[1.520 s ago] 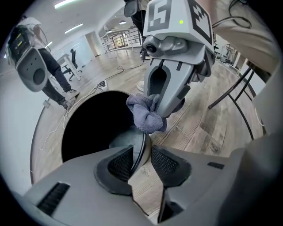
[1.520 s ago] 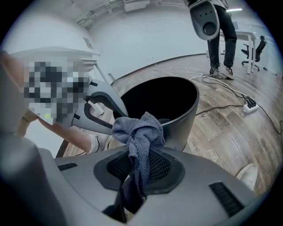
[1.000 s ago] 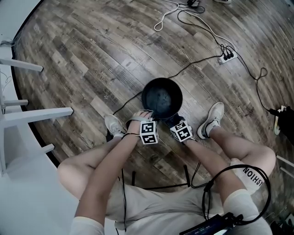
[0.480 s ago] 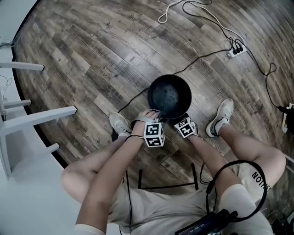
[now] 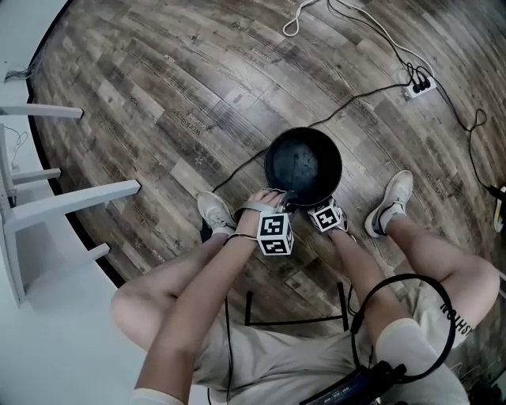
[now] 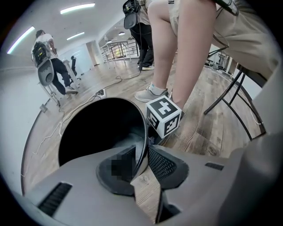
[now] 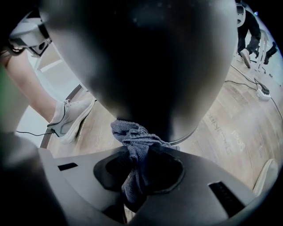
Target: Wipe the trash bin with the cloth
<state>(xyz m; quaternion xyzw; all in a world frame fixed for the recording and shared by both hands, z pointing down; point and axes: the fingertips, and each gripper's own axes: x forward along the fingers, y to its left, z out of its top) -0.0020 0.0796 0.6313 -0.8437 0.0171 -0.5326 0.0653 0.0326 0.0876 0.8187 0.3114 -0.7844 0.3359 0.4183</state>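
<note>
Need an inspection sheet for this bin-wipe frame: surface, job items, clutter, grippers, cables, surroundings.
surface: wood-plank floor.
job's things: black trash bin upright on the floor, with the person's sneakers on either side of it; grey cloth bunched against its outer wall.
clutter: nothing seen.
grippers: left gripper clamps the bin's rim, one jaw inside and one outside, and its jaws have just been closing; right gripper is shut on the cloth.
cables: black cable runs past the bin toward a power strip; white cord lies further off.
surroundings: white furniture legs at the head view's left; other people in the distance.
</note>
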